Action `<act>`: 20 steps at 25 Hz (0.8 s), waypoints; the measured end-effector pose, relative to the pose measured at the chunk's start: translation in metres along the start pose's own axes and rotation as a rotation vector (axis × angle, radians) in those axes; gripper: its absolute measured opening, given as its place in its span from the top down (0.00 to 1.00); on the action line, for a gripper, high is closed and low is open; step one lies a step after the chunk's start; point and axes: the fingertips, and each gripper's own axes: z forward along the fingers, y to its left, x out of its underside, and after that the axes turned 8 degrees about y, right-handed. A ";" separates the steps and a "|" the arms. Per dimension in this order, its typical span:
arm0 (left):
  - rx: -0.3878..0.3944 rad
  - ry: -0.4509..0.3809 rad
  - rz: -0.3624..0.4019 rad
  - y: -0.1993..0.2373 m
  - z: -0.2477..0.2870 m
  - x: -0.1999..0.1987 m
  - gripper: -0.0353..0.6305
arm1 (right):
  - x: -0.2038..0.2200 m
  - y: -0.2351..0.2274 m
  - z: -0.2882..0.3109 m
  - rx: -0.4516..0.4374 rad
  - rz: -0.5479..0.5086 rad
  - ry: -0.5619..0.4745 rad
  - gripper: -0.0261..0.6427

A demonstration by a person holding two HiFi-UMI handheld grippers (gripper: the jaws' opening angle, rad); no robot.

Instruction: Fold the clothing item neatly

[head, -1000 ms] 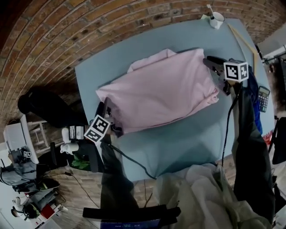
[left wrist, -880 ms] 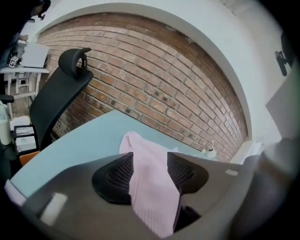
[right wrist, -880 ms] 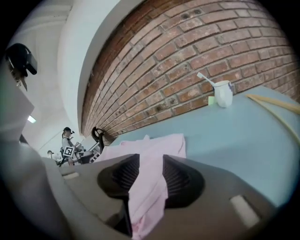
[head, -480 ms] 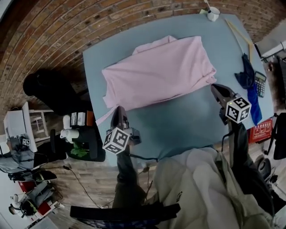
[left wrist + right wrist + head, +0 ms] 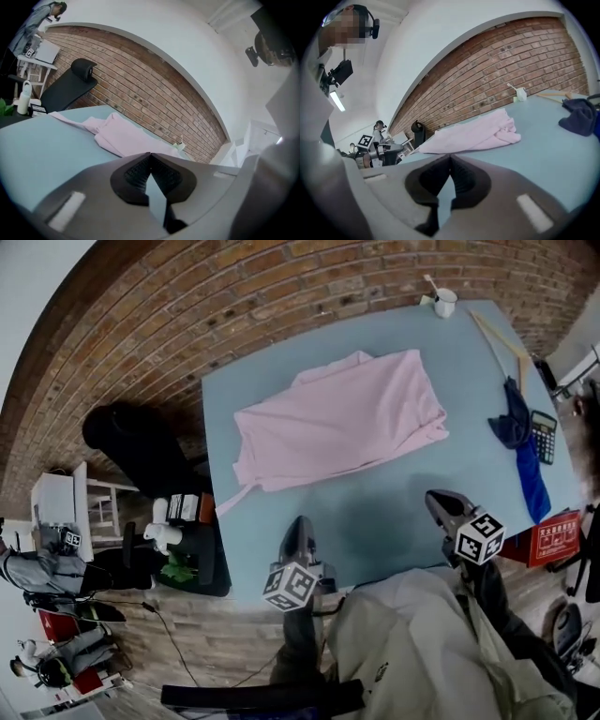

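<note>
A pink garment lies folded over on the blue table, toward its far side, with a thin strip trailing off the left edge. My left gripper hangs over the near table edge, well short of the garment, shut with nothing in it. Near the front right, my right gripper has just been closing and is shut and empty too. In the left gripper view the garment lies ahead of the closed jaws. From the right gripper view the garment shows far ahead.
A white mug and wooden sticks sit at the table's far right corner. A dark blue cloth and a calculator lie along the right edge. A black chair stands left of the table, by the brick wall.
Both grippers have drawn back from the garment's left and right ends to the table's near edge. The garment is let go and lies flatter. Both jaws now show shut.
</note>
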 end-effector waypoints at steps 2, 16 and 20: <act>-0.005 -0.009 -0.012 -0.018 0.000 0.009 0.94 | 0.011 0.006 -0.003 -0.044 -0.003 0.028 0.96; -0.011 -0.035 0.108 -0.126 -0.002 0.069 0.94 | 0.007 0.012 -0.042 -0.208 -0.186 0.058 0.96; -0.037 -0.034 0.107 -0.129 0.000 0.077 0.94 | 0.007 0.010 -0.043 -0.230 -0.225 0.078 0.96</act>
